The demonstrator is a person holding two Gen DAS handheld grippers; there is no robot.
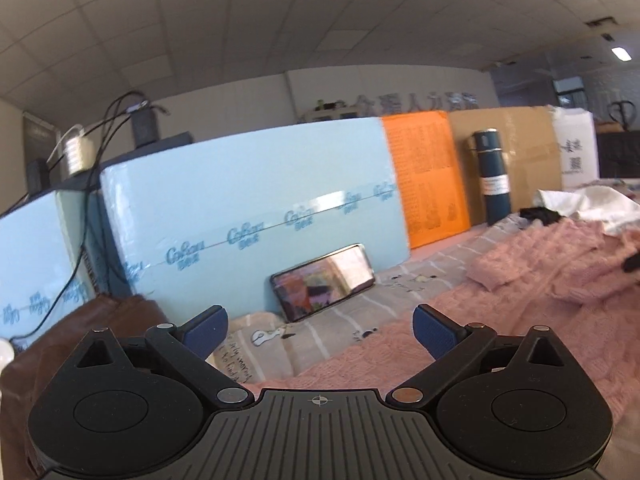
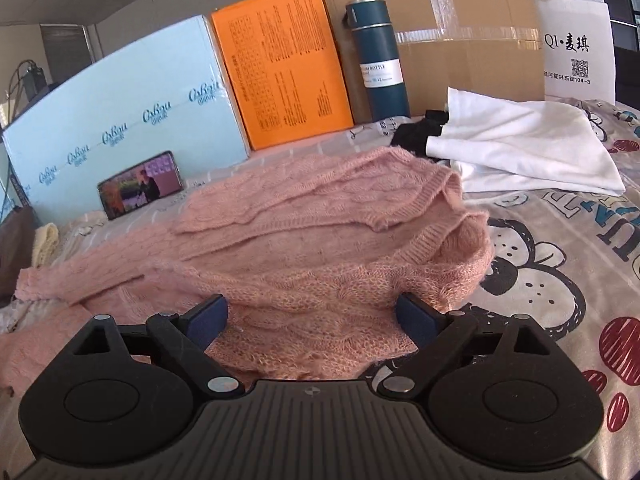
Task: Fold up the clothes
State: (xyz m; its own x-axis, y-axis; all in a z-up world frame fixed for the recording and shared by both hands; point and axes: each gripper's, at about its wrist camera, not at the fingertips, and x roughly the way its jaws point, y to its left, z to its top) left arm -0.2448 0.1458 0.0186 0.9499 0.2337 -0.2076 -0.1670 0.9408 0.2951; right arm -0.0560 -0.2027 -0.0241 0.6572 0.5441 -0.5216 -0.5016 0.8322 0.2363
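Note:
A pink cable-knit sweater [image 2: 320, 232] lies partly folded on the patterned bed sheet [image 2: 560, 272], one sleeve stretched to the left. It also shows in the left wrist view [image 1: 540, 280]. My right gripper [image 2: 312, 320] is open, low over the sweater's near edge, with knit between the blue pads. My left gripper [image 1: 320, 328] is open and empty, above the sheet [image 1: 320, 320] at the sweater's left edge.
A white garment [image 2: 520, 148] and a black one [image 2: 416, 132] lie behind the sweater. A phone [image 2: 140, 190] leans on a light blue box [image 2: 120, 112]. An orange box [image 2: 280, 60], teal bottle [image 2: 378, 56], cardboard box [image 2: 460, 20] and white bag [image 2: 576, 40] line the back. Brown cloth [image 1: 80, 328] lies left.

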